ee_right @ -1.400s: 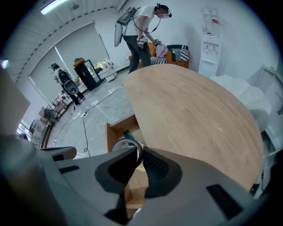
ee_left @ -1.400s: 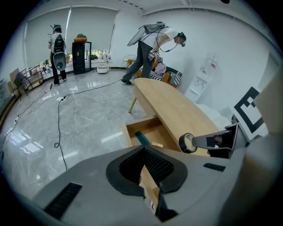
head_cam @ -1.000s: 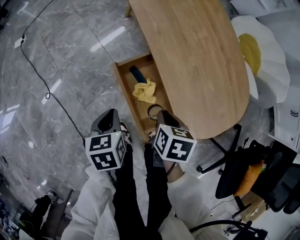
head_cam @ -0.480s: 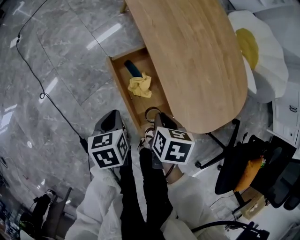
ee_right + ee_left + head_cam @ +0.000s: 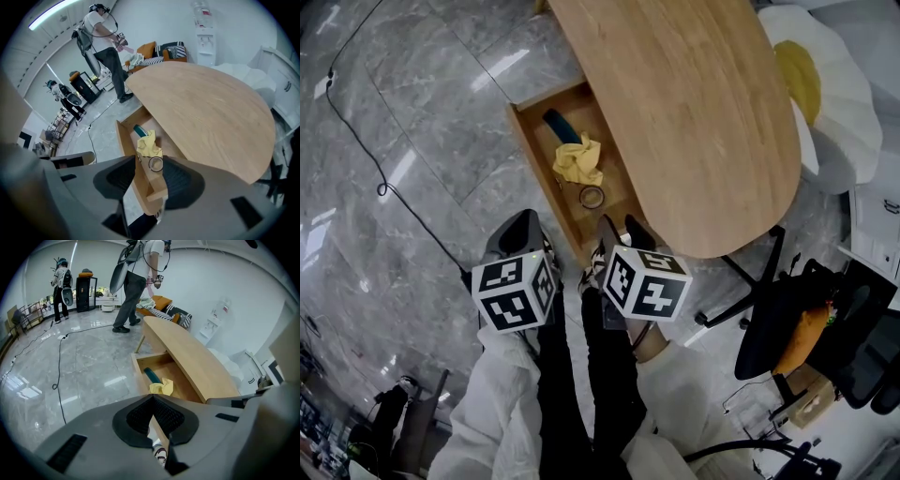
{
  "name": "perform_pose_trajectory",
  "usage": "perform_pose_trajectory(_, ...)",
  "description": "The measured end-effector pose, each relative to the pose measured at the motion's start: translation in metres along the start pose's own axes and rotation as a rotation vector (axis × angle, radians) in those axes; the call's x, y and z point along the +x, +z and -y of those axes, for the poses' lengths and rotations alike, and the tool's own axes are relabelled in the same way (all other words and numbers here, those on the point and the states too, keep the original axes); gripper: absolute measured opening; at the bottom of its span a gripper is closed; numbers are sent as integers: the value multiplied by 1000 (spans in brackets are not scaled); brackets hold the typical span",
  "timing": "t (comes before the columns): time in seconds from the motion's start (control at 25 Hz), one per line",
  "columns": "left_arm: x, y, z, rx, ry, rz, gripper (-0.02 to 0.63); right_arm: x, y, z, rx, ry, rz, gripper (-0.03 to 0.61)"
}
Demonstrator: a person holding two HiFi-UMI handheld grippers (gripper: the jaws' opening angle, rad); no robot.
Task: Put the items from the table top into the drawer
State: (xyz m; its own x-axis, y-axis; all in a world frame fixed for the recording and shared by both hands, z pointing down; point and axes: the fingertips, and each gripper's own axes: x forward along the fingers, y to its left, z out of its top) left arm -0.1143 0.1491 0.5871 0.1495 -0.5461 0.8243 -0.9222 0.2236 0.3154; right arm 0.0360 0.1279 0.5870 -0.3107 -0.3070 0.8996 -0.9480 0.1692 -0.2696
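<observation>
On the right gripper [image 5: 621,232] the fingers have just spread wide, gripping nothing; the ring [image 5: 592,197] lies in the drawer [image 5: 536,169] just beyond them, by the yellow cloth [image 5: 578,159]. The left gripper [image 5: 153,401] has its fingers pressed together, and the desk [image 5: 694,112] looks bare, so loading seems done.

A glossy grey marble floor [image 5: 412,112] fills the left of the head view, streaked with light reflections. An oval wooden table [image 5: 694,112] stands upper centre, a black office chair [image 5: 778,337] lower right. White walls [image 5: 211,282], a water dispenser [image 5: 205,33] and a ceiling light strip [image 5: 47,14] show in the gripper views.
</observation>
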Motion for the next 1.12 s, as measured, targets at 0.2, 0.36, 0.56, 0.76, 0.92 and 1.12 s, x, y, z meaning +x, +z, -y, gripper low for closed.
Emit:
perform_pose_trajectory(0.2,2,1,-4,0,1,-2,-1,1,0,2,2,-15,0,232)
perform_pose_trajectory(0.36,3,1,-8,4,-1,-4,0,3,-2,0,2,-20,-2,232)
perform_pose_trajectory(0.56,1,7,-10,13,-2,-1,0,1,2,-3,13,-18,14,232)
perform_pose_trajectory(0.76,-15,20,-3,41,5,24,0,-14,20,-2,18,-7,53,231)
perform_pose_trajectory(0.92,-42,42,11,24,8,60,0,-50,45,-8,-2,6,94,222)
perform_pose_trajectory(1.12,-100,81,50,39,-19,149,0,-109,79,-15,-48,30,146,198)
